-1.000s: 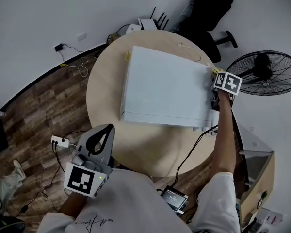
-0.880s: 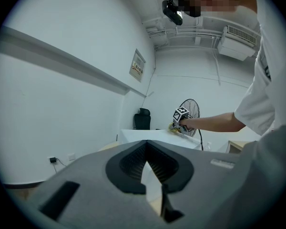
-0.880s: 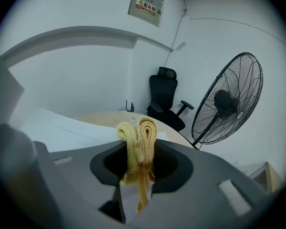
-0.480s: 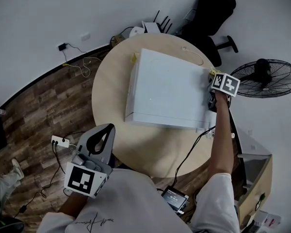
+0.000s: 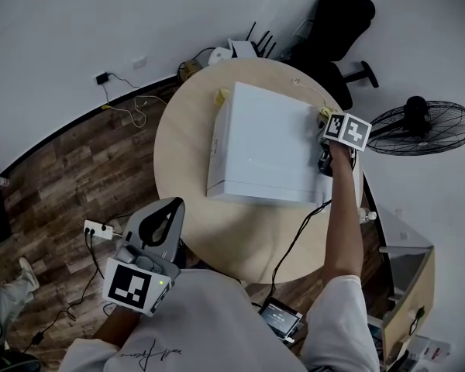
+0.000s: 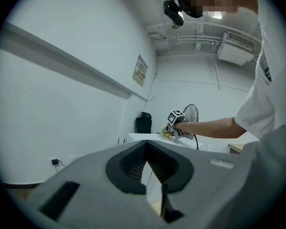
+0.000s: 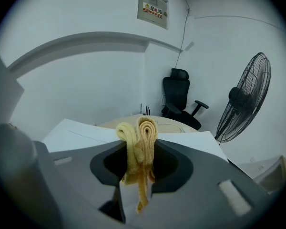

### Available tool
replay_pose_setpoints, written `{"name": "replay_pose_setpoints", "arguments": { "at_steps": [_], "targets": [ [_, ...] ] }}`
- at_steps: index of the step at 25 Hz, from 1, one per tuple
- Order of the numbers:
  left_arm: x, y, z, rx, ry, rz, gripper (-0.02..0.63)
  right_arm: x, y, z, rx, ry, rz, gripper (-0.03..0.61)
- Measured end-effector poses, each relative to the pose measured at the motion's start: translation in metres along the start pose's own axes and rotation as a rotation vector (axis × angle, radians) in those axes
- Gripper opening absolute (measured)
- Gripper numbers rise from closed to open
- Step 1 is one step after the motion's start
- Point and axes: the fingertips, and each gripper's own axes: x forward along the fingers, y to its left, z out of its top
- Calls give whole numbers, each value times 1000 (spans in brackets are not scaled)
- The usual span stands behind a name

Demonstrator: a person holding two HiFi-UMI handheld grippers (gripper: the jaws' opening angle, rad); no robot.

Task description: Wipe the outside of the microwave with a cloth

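1. Microwave (image 5: 260,146), a white box seen from above, sits on a round pale wooden table (image 5: 178,153).
2. Yellow cloth (image 7: 139,147) is bunched and pinched between the jaws of the right gripper (image 7: 139,175), which are closed on it. Its folds stick up past the jaw tips and a strand hangs below.
3. That gripper is at the microwave's right edge, with the person's arm stretched over the table.
4. Left gripper (image 5: 167,208) is held low by the person's body, well apart from the microwave, with its jaws together and nothing between them.
5. Black office chair (image 5: 337,14) and a standing fan (image 5: 422,126) are beyond the table.
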Motion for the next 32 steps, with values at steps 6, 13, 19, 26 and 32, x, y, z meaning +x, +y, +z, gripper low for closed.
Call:
{"name": "replay_pose_setpoints", "arguments": {
  "at_steps": [6,13,19,26,32],
  "targets": [
    [-10,8,3,-16,-13,6,-8,-1,39,2,-13,-8,36,124],
    [-13,12,5,-9,-24,0,-9,1,89,8,-28,-23,101,124],
    [-21,15,7,-10,-34,13,-8,2,147,12,-104,-27,176,124],
    [-33,17,9,-10,-49,44,-8,0,208,15,-167,-44,250,123],
    [-38,12,11,-12,-57,57,-8,-9,266,12,-226,-39,367,123]
  ]
}}
